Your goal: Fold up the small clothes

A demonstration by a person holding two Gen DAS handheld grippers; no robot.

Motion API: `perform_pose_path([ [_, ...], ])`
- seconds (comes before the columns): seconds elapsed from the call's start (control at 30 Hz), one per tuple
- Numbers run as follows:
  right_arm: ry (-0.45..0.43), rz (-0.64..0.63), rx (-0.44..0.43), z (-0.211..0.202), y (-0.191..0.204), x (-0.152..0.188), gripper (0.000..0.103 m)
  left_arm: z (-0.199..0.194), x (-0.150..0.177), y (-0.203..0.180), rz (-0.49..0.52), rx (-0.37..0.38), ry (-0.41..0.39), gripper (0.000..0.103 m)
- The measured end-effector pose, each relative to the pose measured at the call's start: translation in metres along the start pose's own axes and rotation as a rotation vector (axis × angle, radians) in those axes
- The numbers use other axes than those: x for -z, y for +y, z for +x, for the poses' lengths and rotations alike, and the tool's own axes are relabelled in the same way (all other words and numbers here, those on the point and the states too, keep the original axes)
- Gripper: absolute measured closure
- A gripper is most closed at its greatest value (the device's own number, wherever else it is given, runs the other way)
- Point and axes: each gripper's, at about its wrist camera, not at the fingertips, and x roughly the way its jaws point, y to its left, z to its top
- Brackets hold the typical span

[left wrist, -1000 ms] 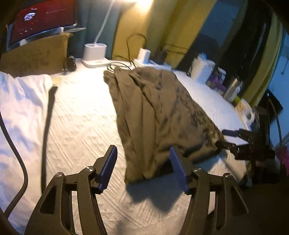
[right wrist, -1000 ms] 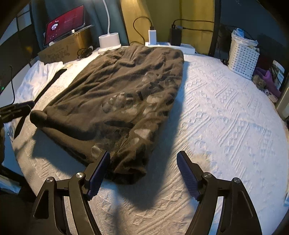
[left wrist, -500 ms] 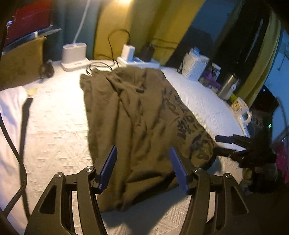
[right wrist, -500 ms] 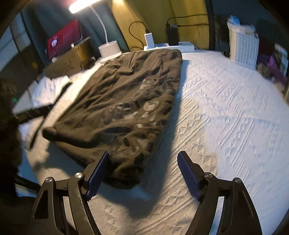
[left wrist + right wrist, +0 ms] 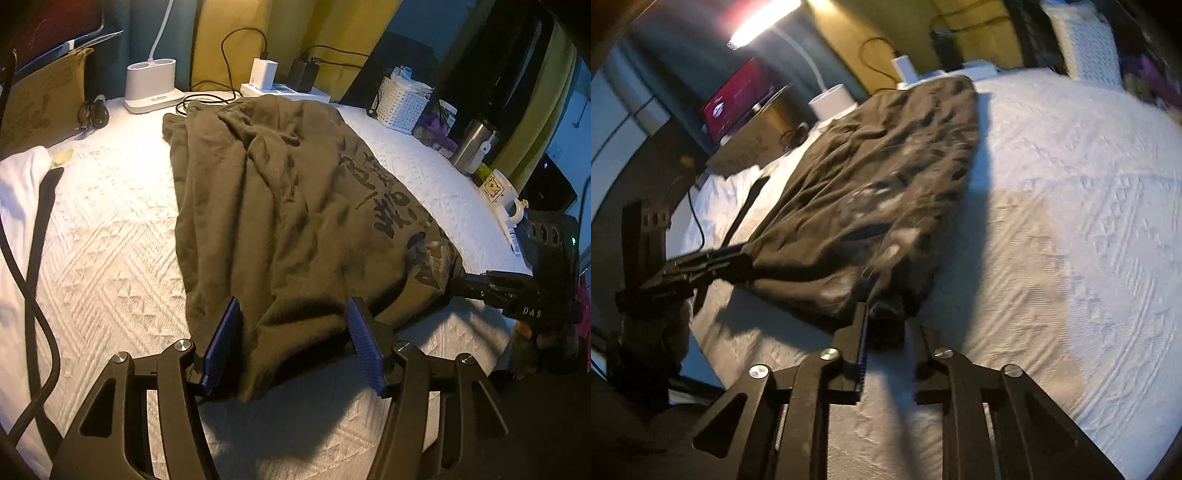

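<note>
on the bed, near edge: right gripper (image 5: 882,325) has its jaws closing on a bunched corner of the shirt (image 5: 879,184); cloth sits between the pads, blurred
left gripper (image 5: 291,347): jaws spread, blue pads either side of the shirt's near hem, cloth between them but not pinched
each gripper seen from the other: the right one meets the shirt's right corner in the left view; the left one reaches the shirt's left corner in the right view
shirt: dark olive, dark print, lying lengthwise on the white bedspread (image 5: 110,240), rumpled, far end by the chargers
far edge: white lamp base (image 5: 151,86), power strip (image 5: 284,90) with plugs and cables
right side: white basket (image 5: 402,105), steel flask (image 5: 472,142), mug (image 5: 498,190)
left side: white cloth (image 5: 14,195), black strap (image 5: 40,236), cardboard box (image 5: 40,99)
</note>
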Motion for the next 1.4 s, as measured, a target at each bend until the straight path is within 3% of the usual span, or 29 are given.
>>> perform_pose_path([
  [0.17, 0.004, -0.054, 0.120, -0.007, 0.013, 0.017, 0.096, -0.003, 0.006, 0.002, -0.014, 0.005, -0.013, 0.043],
  [0.43, -0.010, -0.071, 0.199, -0.011, 0.018, 0.030, 0.098, -0.014, 0.008, 0.002, -0.015, 0.001, -0.036, 0.043],
  [0.73, -0.026, -0.091, 0.382, -0.015, -0.014, 0.011, 0.098, -0.013, -0.026, 0.005, 0.012, -0.032, -0.076, 0.043],
  [1.07, -0.021, -0.118, 0.468, -0.009, -0.043, -0.019, 0.098, 0.017, -0.072, -0.003, 0.082, -0.052, -0.055, 0.043],
  [1.33, -0.028, -0.119, 0.585, -0.007, -0.074, -0.042, 0.097, 0.037, -0.100, 0.000, 0.098, -0.087, -0.049, 0.043],
  [1.4, -0.032, -0.122, 0.605, -0.007, -0.080, -0.046, 0.091, 0.043, -0.107, 0.004, 0.094, -0.100, -0.053, 0.043],
])
